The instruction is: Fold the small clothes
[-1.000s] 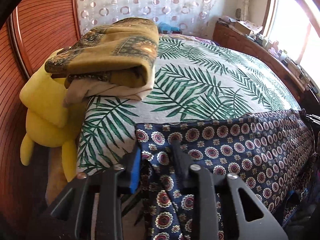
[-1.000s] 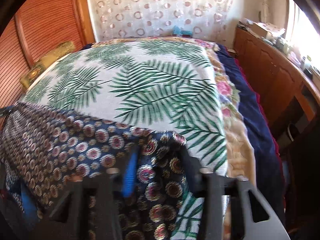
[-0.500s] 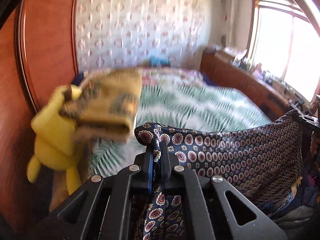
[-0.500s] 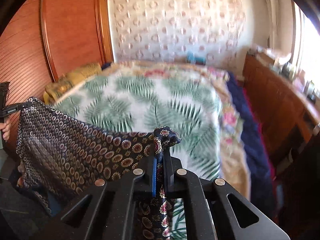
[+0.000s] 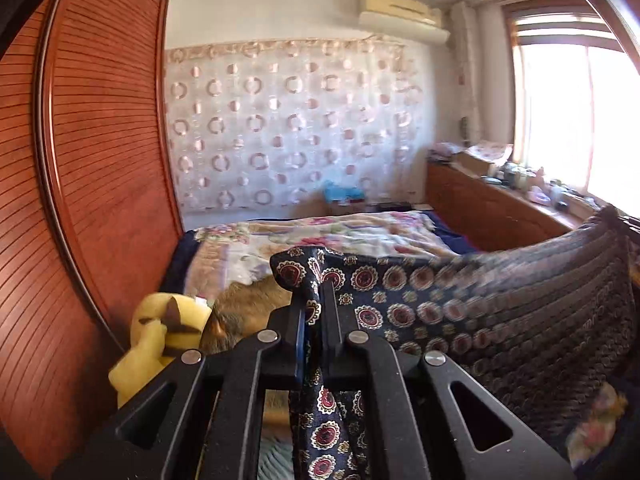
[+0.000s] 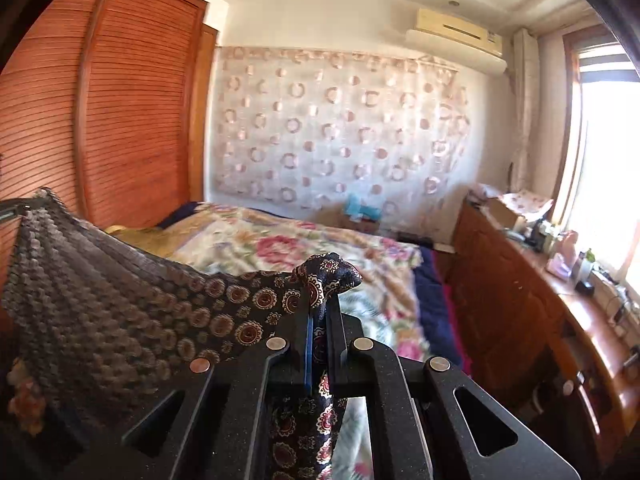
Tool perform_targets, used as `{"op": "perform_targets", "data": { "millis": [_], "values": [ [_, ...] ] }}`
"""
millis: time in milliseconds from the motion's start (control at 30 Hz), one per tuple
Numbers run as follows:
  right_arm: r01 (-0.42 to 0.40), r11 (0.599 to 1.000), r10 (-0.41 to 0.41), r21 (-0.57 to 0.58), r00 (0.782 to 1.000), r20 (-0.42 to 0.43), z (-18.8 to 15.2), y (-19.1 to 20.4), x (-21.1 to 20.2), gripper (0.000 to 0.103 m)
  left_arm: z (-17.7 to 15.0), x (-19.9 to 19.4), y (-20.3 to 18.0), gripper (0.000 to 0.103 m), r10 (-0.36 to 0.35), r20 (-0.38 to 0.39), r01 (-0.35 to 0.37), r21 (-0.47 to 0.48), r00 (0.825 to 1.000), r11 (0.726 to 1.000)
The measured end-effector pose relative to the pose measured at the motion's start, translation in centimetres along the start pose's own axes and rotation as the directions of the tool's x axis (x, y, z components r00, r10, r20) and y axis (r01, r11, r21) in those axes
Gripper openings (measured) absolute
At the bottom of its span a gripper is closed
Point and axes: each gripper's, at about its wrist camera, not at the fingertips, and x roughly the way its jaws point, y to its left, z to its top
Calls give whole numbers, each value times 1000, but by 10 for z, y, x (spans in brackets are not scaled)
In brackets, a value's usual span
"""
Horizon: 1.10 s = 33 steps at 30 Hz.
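The left hand-held gripper (image 5: 314,312) is clamped tight on one corner of a dark blue cloth (image 5: 460,312) printed with red and cream medallions; a small knot of the fabric bunches just above its fingertips and the rest hangs down between the black arms. The right hand-held gripper (image 6: 320,312) is pinched closed in the same way on the opposite corner of the cloth (image 6: 132,304), with a similar tuft poking up past its tips. Between the two grips the cloth is stretched out as a hanging sheet, held up in the air above the near end of the bed (image 6: 288,248), its top edge sagging a little in the middle. Beside the bed on the left, just past the cloth, sits a yellow plush toy (image 5: 160,336) against the reddish slatted wardrobe (image 5: 88,168). The bed beyond the cloth carries a floral cover. Along the right side of the bed runs a wooden cabinet (image 6: 520,288) with clutter on top, under a bright window (image 5: 580,120). Behind the bed hangs a curtain (image 6: 340,136) with ring patterns, and above it an air conditioner (image 6: 460,36).
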Motion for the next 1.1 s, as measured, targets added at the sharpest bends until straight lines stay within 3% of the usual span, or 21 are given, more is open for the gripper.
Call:
{"op": "perform_targets", "data": {
  "millis": [67, 100, 167, 200, 267, 333, 433, 600, 867, 1100],
  "values": [
    [39, 998, -38, 41, 999, -25, 5, -2, 42, 5, 5, 38, 5, 7, -31, 8, 32, -19, 999, 999],
    [63, 997, -60, 51, 997, -56, 5, 3, 65, 7, 5, 51, 6, 12, -44, -5, 44, -18, 999, 999],
    [115, 992, -108, 44, 985, -137, 2, 15, 104, 28, -2, 86, 10, 20, -24, -76, 23, -15, 997, 1000],
    [133, 990, -123, 43, 976, -178, -4, 18, 123, 33, -8, 99, 13, 25, -37, -109, 34, -25, 993, 999],
    [145, 988, -127, 61, 964, -234, -17, 21, 149, 51, -21, 108, 15, 42, -42, -135, 38, -36, 990, 999],
    [163, 984, -138, 73, 953, -268, -29, 23, 162, 55, -36, 111, 16, 55, -54, -155, 49, -34, 986, 998],
    [118, 986, -81, 116, 954, -288, -39, 24, 170, 55, -63, 104, 10, 72, -75, -181, 70, -35, 981, 997],
    [51, 993, -14, 110, 950, -313, -64, 20, 154, 55, -99, 93, -3, 72, -127, -229, 122, -38, 965, 992],
    [-20, 982, 84, 186, 935, -345, -113, -17, 82, 55, -150, 71, -28, 72, -161, -260, 151, -55, 952, 987],
    [58, 966, 47, 252, 919, -391, -128, -53, 56, 55, -177, 77, -44, 72, -147, -300, 144, -33, 942, 989]
  ]
}}
